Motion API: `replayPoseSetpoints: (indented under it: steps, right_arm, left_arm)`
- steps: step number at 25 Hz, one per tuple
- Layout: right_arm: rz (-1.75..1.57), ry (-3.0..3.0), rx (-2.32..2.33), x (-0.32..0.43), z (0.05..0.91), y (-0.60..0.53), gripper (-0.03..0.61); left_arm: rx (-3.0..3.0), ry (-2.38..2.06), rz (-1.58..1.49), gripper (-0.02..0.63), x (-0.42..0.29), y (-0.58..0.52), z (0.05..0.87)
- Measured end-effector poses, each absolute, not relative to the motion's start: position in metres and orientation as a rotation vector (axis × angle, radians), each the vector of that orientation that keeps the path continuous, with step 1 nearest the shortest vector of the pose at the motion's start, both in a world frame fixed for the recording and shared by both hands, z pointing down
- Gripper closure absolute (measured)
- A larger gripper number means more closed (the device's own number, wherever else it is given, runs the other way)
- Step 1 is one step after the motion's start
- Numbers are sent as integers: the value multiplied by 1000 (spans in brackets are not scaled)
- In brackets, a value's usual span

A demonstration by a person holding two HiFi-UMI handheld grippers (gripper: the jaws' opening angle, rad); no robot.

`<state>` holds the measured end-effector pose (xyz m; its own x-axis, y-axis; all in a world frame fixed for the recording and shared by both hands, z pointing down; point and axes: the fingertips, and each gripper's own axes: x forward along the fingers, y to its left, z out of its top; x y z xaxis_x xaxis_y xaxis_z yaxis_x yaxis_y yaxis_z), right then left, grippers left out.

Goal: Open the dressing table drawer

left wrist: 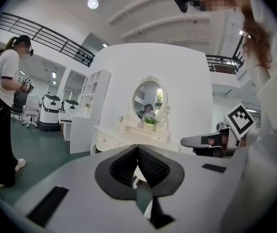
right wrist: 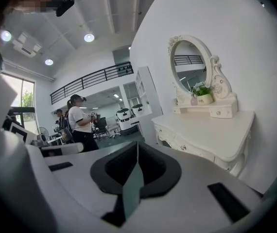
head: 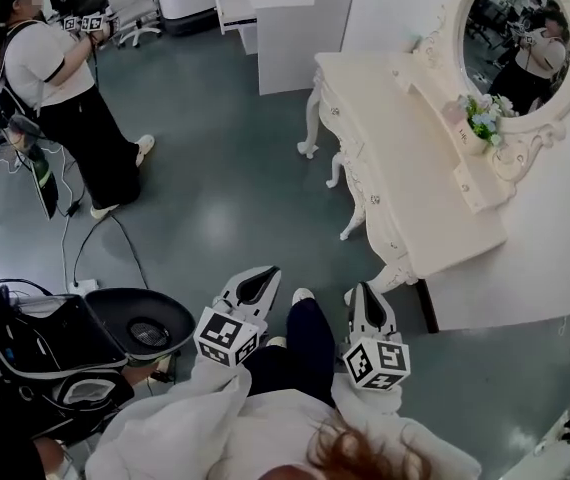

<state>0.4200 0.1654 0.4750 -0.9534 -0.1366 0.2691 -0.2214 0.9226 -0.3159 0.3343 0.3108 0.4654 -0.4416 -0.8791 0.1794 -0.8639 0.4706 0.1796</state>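
Nearest to the head camera are the person's white sleeves and, just past them, the left tool and the right tool. Both are clenched with nothing between the jaws (each tool's own view shows the dark pads meeting at the tips). The drawer sits in the front of the dressing table, under its tabletop. It looks fully pushed in, with its small knob facing the room. Both tools are well apart from it, with bare green floor between. At the back of the tabletop stand a pot of flowers and an oval mirror. Farther off, another person stands on the floor. I judge that the task has hardly begun: coming near, opening a tool, taking the knob and pulling all remain.
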Motion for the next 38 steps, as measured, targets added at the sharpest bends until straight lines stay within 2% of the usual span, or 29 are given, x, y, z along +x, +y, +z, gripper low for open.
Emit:
replayPoseSetpoints:
  steps: [18,29,38]
  right_arm:
    - [522,-2854,170,294,467,70,541]
    - [522,-2841,72,240,474,45,543]
    - [518,-2838,55,224,481,26,542]
  left_arm:
    - [1419,-2543,-121,597,215,224,452]
    - [1327,-2584,-145,597,175,206,458]
    - [1291,-2603,-151,597,160,192,466]
